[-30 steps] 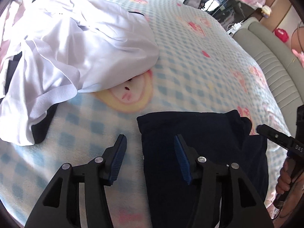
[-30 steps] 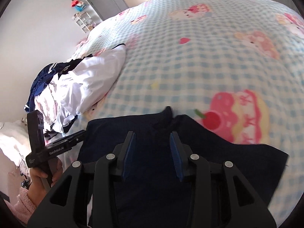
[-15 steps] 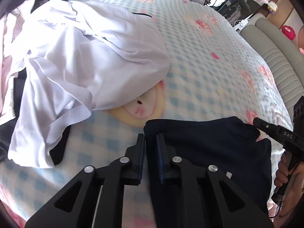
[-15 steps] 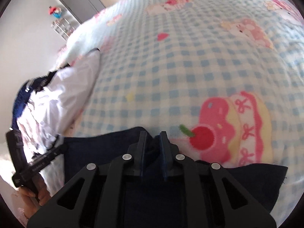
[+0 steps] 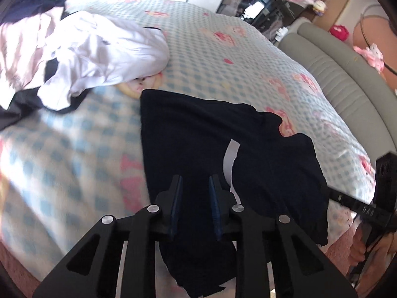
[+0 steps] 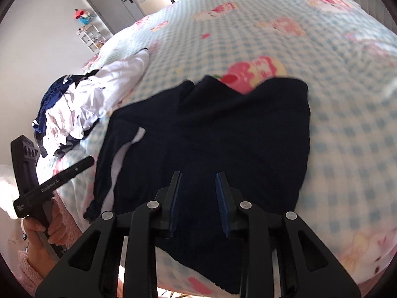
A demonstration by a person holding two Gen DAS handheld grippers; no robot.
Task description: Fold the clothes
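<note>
Two grippers hover over one dark navy garment (image 5: 198, 134) lying rumpled on the checked bedspread (image 5: 211, 57) near the bed's edge; it looks soft, light and limp, so a pinch at a corner or hem should lift it, though it will sag. The left gripper (image 5: 194, 202) points forward low above the cloth, fingers partly apart, holding nothing; the right gripper (image 6: 198, 198) does likewise, empty. A heap of white clothes (image 5: 99, 49) sits beyond.
</note>
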